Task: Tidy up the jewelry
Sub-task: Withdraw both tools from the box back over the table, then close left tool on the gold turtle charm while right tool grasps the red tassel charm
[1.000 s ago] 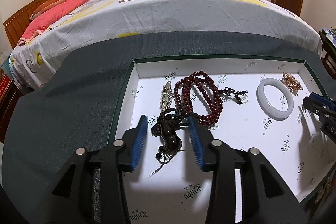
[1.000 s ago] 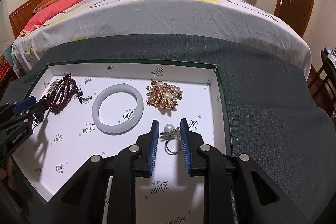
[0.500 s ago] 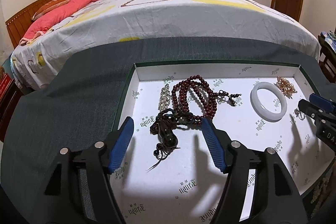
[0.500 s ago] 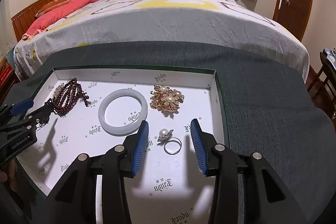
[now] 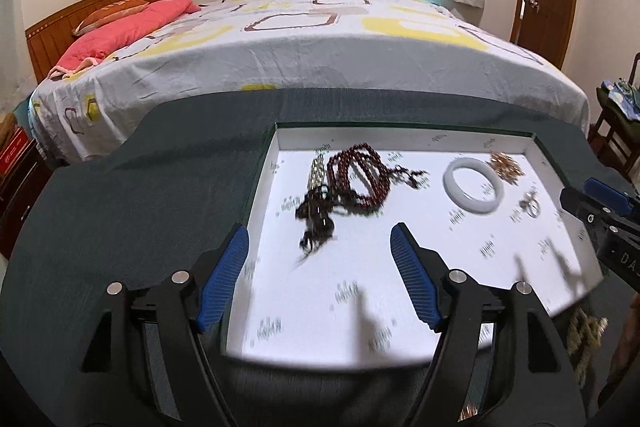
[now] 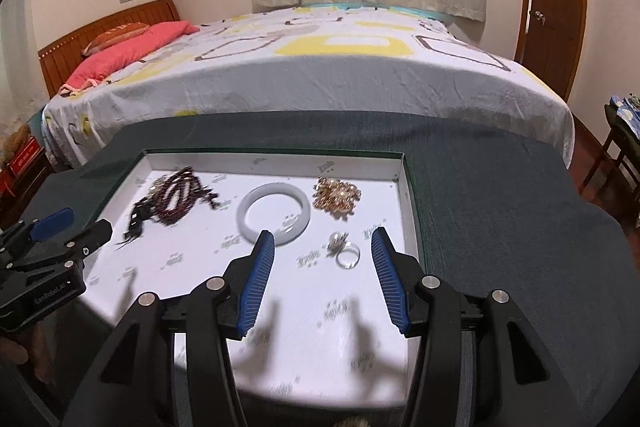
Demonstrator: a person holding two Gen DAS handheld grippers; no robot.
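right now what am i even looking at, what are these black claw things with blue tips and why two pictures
Each picture comes from a camera mounted on a hand-held gripper; a person carries one in each hand. One view looks along the left gripper, the other along the right gripper. The blue strips are their finger pads. Both jaws are opening and hold nothing.

Below them is a shallow white tray on a dark cloth, with a bed behind. In the tray lie red prayer beads, a dark corded pendant, a white bangle, a gold brooch and a pearl ring.
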